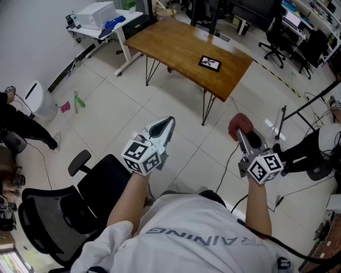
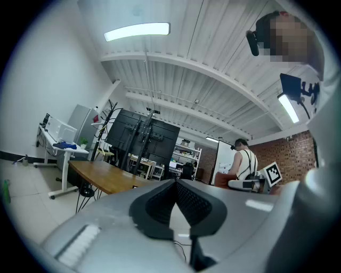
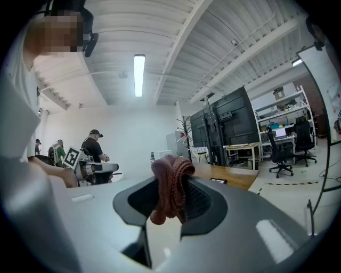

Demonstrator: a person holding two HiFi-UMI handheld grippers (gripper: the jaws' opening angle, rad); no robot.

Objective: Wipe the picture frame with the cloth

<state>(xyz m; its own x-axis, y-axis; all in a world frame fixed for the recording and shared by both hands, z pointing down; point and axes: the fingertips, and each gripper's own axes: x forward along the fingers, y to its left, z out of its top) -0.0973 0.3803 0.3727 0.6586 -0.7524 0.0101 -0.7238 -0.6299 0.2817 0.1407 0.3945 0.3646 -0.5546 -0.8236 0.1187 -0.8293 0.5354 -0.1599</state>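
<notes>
Grippers, two, hand-held, both raised over the tiled floor, well apart from the table.

1. Left gripper [image 1: 168, 123] [image 2: 176, 184]: jaws pressed together at the tips, nothing between them.
2. Right gripper [image 1: 241, 133] [image 3: 170, 198]: jaws clamped on the cloth.

Cloth [image 1: 239, 123] [image 3: 171, 184], one: dark red, knitted, bunched. It sticks up past the right jaw tips and hangs down between them.

Frame [image 1: 210, 63] [image 3: 219, 181], one: small, dark-rimmed. It lies flat on the table, near its right end, touched by neither gripper.

Table [image 1: 176, 45] [image 3: 237, 178], one: wooden top, thin black legs. Only the frame shows on it.

Chair [image 1: 74, 205], one: black, mesh back, just beside the person's left arm.

Desk [image 1: 109, 31], one: white, beyond the table at the wall, bearing a white box [image 1: 96, 14].
</notes>
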